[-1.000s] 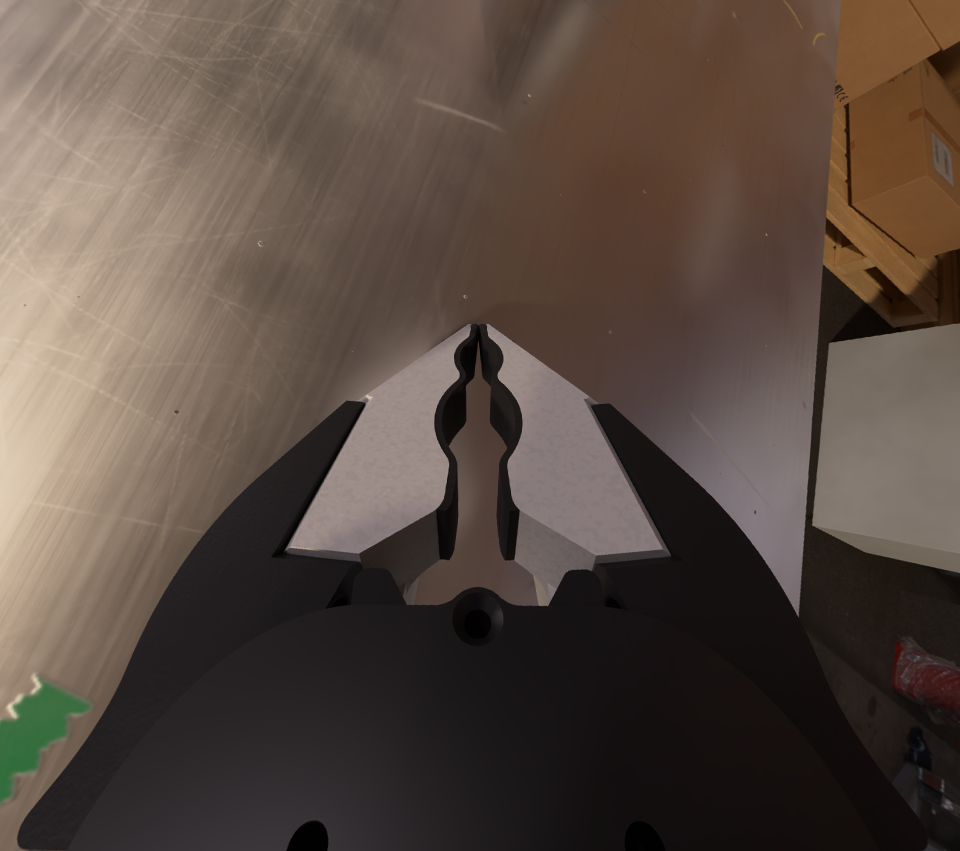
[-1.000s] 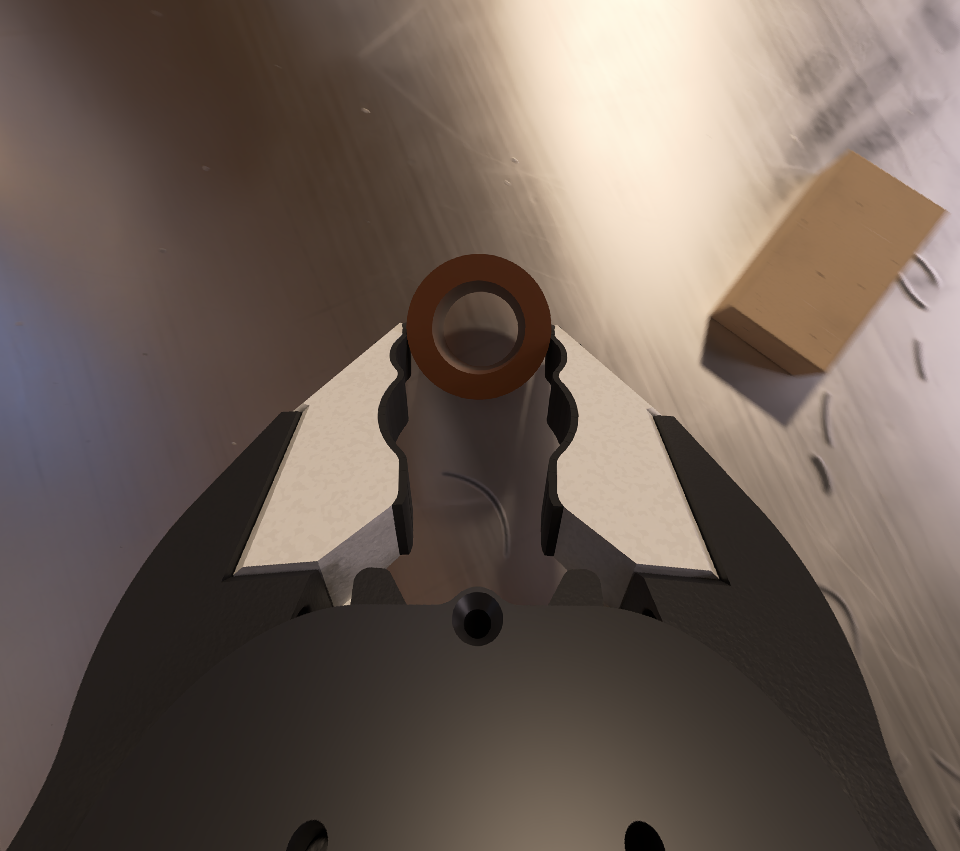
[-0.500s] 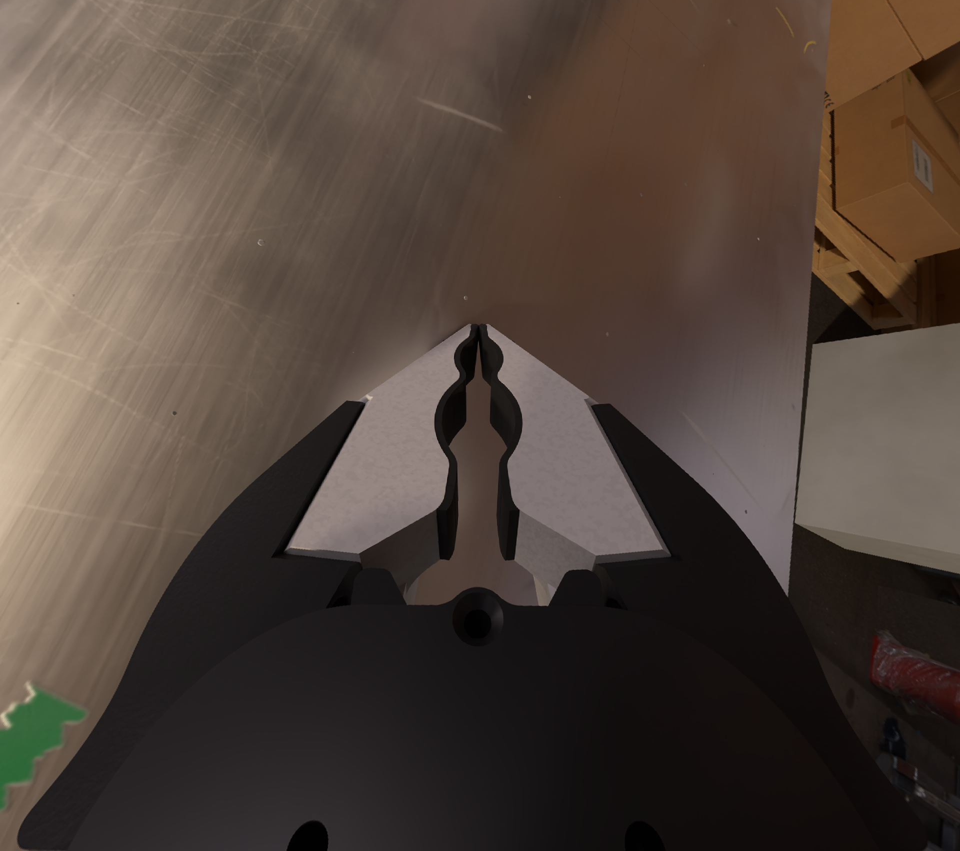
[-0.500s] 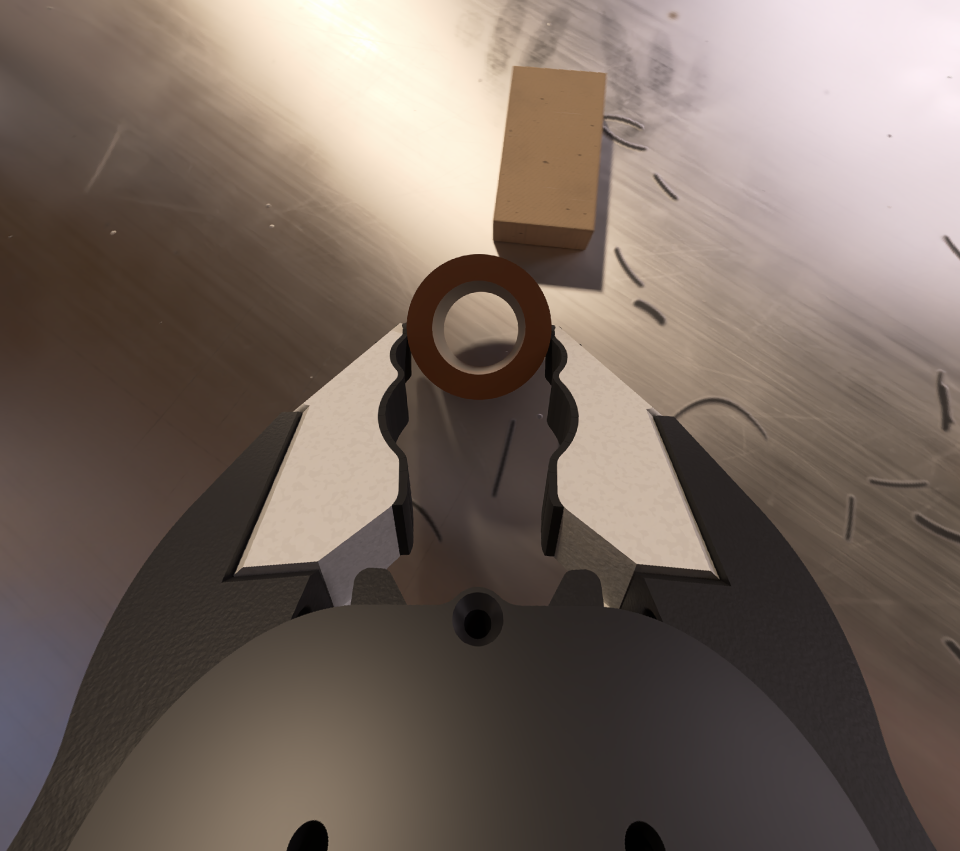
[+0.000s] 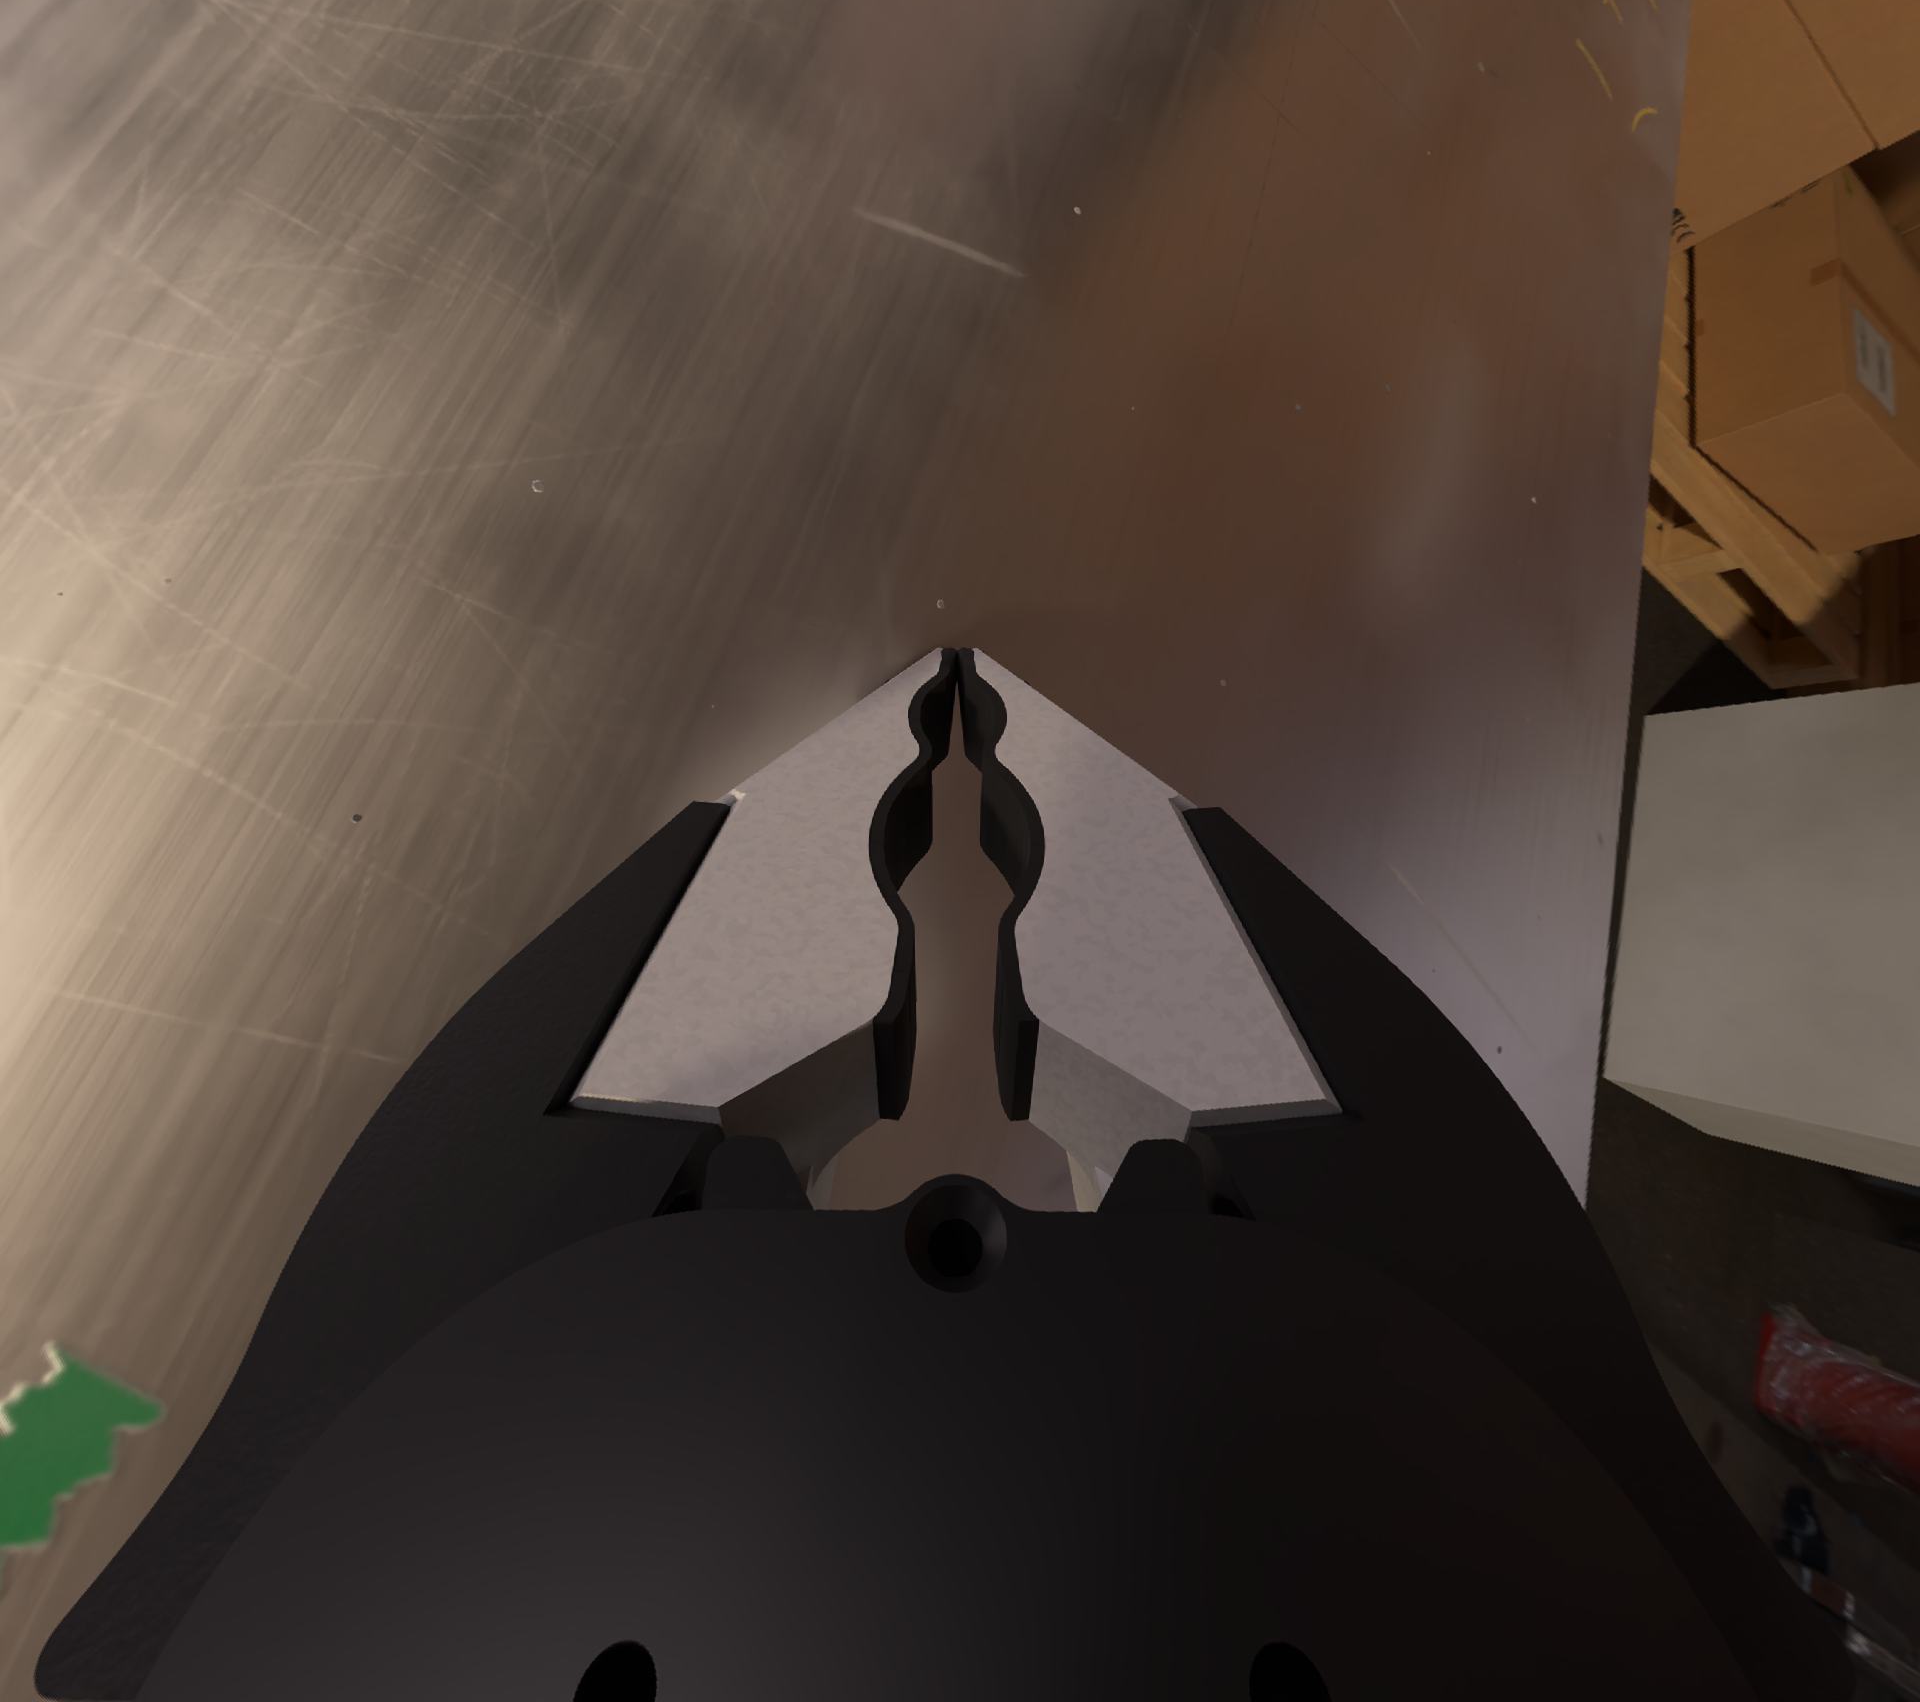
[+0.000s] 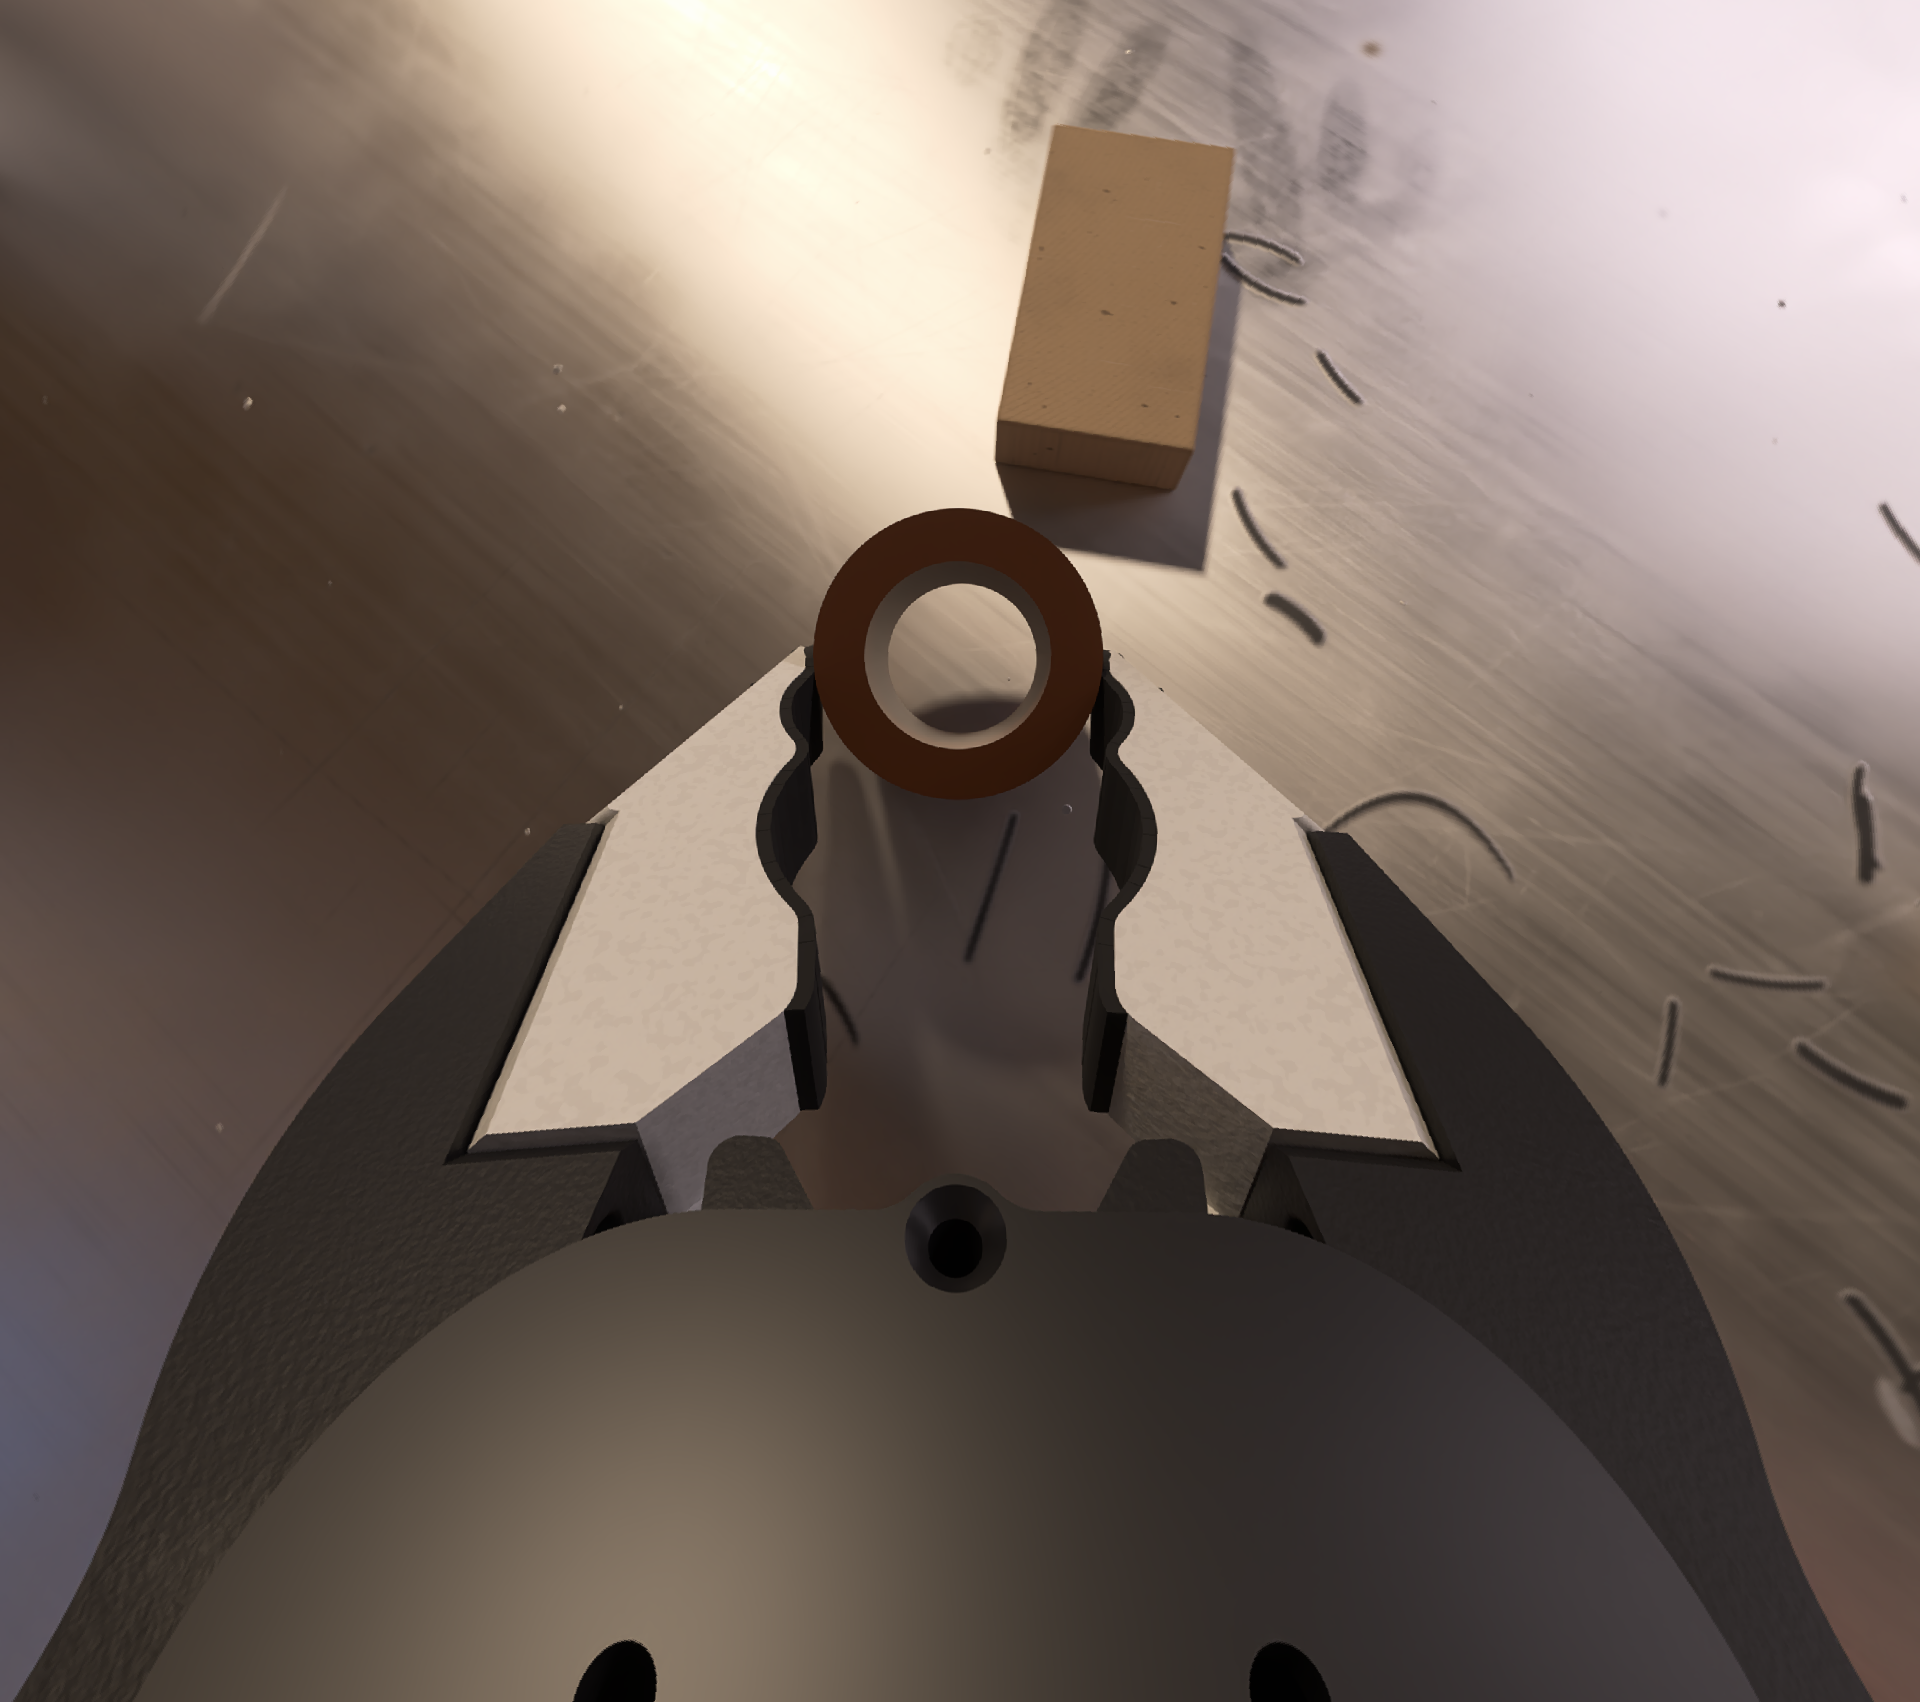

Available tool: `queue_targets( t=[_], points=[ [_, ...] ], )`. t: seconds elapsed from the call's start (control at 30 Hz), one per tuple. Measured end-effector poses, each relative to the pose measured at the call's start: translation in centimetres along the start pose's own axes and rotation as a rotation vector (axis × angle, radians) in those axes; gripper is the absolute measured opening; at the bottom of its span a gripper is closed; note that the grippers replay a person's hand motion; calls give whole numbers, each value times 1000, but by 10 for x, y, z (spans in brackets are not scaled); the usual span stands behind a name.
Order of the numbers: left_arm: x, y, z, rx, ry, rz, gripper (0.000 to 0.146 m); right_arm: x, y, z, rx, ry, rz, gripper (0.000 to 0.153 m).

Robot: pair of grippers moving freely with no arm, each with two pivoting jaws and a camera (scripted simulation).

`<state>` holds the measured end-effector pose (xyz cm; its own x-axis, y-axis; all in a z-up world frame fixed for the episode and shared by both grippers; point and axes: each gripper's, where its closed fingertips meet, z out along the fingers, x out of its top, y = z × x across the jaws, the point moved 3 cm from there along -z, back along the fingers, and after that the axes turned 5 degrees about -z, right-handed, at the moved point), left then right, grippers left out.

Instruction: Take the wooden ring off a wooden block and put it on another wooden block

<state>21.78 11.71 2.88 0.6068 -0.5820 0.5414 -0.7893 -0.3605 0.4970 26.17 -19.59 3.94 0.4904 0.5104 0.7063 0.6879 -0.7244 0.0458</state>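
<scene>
In the right wrist view my right gripper (image 6: 958, 665) is shut on a dark brown wooden ring (image 6: 836, 665), held at the fingertips above the table, its hole facing the camera. A light tan wooden block (image 6: 1117, 307) lies flat on the metal table just beyond the ring, slightly to the right. The ring's shadow falls on the table short of the block. In the left wrist view my left gripper (image 5: 957, 655) is shut and empty above bare metal. No second block shows in either view.
The scratched metal table (image 5: 520, 302) ends at a right edge (image 5: 1652, 509); beyond it stand cardboard boxes (image 5: 1829, 343), a white cabinet (image 5: 1766, 904) and a red object (image 5: 1839, 1403). A green flat piece (image 5: 62, 1455) lies at the lower left. Dark curled marks (image 6: 1288, 613) dot the table right of the block.
My right gripper swung right with the ring, bringing the tan block from the right side to straight ahead and then a little closer. The left view shifted slightly; its gripper stayed shut.
</scene>
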Motion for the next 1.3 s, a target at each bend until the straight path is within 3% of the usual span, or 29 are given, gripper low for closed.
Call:
queue_targets(
  t=[0.33,0.43,0.57,0.67,0.77,0.9,1.1,1.3],
  points=[
    [7,1,2,65,1,58,5,14,4,9,-70,3,-23,52],
    [24,6,2,129,90,121,9,26,3,-10,-110,85,-89,52],
    [43,13,2,208,208,188,14,36,67,-85,-350,241,82,52],
    [53,15,8,224,256,208,20,22,133,-108,-416,187,265,52],
    [68,19,19,209,273,190,28,6,181,-98,-409,59,394,52],
    [93,27,31,241,293,215,40,-11,214,-71,-404,-92,485,52],
    [134,37,46,325,222,361,58,-34,226,-41,-369,-265,548,52],
    [189,49,59,272,265,409,72,-42,225,-36,-337,-295,567,52]
  ],
)
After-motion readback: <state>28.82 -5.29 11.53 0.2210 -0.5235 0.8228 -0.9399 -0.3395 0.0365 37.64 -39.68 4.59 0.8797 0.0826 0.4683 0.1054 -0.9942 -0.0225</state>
